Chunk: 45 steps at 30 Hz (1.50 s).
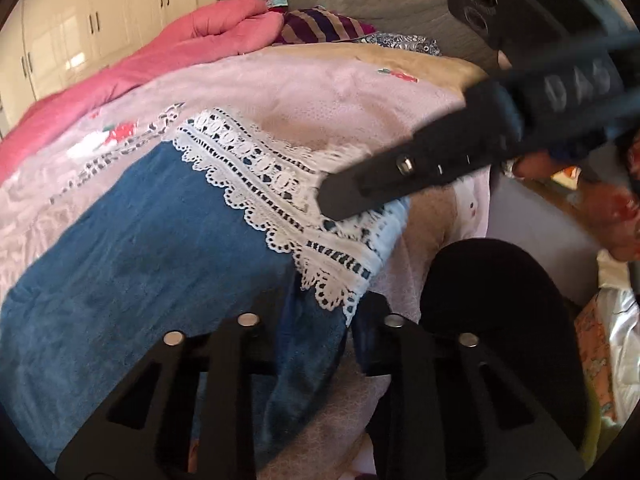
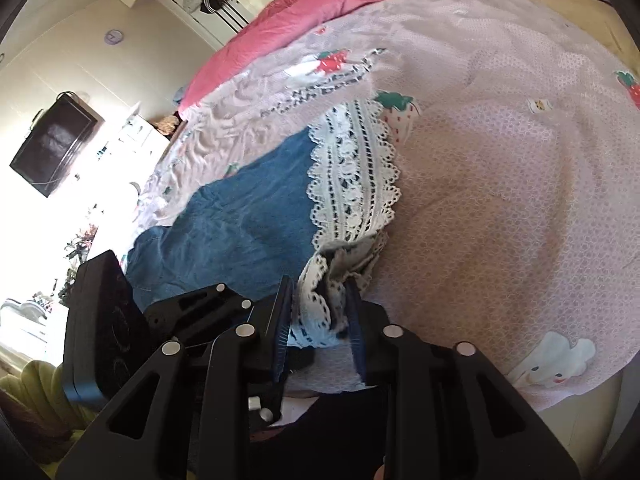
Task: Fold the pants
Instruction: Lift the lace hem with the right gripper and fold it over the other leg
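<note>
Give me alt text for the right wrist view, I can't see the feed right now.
The right gripper has its fingers closed on the bunched white lace hem of blue pants lying on a bed with a pink strawberry-print sheet. The left gripper sits just to its left, over the blue fabric. A red blanket lies along the far side.

The left gripper (image 1: 316, 320) points steeply downward with its jaws drawn almost together, pinching blue cloth between them. The right gripper (image 2: 320, 320) also slants down, its jaws part-way apart and clamped on a bunched strip of white lace. In the left wrist view, the right gripper reaches in from the upper right.
</note>
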Tool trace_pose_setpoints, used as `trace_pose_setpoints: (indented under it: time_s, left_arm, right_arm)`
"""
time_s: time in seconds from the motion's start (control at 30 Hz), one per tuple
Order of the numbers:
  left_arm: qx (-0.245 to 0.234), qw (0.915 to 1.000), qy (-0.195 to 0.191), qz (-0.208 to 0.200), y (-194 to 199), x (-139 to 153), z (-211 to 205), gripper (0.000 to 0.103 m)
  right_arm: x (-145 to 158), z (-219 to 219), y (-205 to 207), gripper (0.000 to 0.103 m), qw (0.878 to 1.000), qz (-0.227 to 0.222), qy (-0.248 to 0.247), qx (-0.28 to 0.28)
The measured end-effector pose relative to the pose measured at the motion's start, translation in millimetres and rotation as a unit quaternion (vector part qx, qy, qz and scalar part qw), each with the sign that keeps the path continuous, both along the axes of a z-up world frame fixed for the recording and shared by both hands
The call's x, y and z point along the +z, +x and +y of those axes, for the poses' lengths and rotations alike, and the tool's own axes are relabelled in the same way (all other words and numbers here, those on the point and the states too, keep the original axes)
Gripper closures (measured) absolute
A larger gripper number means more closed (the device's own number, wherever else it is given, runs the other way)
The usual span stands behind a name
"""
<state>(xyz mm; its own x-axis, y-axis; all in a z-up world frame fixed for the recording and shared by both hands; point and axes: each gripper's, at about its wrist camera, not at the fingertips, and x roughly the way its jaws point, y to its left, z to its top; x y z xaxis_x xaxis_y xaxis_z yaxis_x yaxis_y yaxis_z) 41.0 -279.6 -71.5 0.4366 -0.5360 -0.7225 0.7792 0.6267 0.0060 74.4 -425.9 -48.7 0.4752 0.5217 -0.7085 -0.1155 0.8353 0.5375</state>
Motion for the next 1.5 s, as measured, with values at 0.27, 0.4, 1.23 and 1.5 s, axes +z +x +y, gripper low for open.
trace_pose_setpoints:
  time_s: [0.27, 0.4, 1.23, 1.5]
  left_arm:
    - [0.004, 0.9990, -0.044, 0.007, 0.1, 28.8, 25.9, 0.099]
    - [0.010, 0.9979, -0.061, 0.019, -4.2, 35.2, 37.8, 0.099]
    - [0.016, 0.9939, -0.109, 0.008, -11.0, 55.1, 74.7, 0.099]
    - [0.016, 0.9939, -0.106, 0.023, -11.6, 43.6, 74.2, 0.099]
  right_arm:
    - [4.4, -19.5, 2.2, 0.026, 0.998, -0.003, 0.046, -0.034]
    - [2.9, -30.7, 6.7, 0.018, 0.992, 0.002, 0.108, -0.071]
    - [-18.5, -19.9, 78.3, 0.012, 0.964, 0.102, 0.234, -0.078]
    - [-2.4, 2.3, 94.8, 0.091, 0.988, 0.069, 0.132, -0.047]
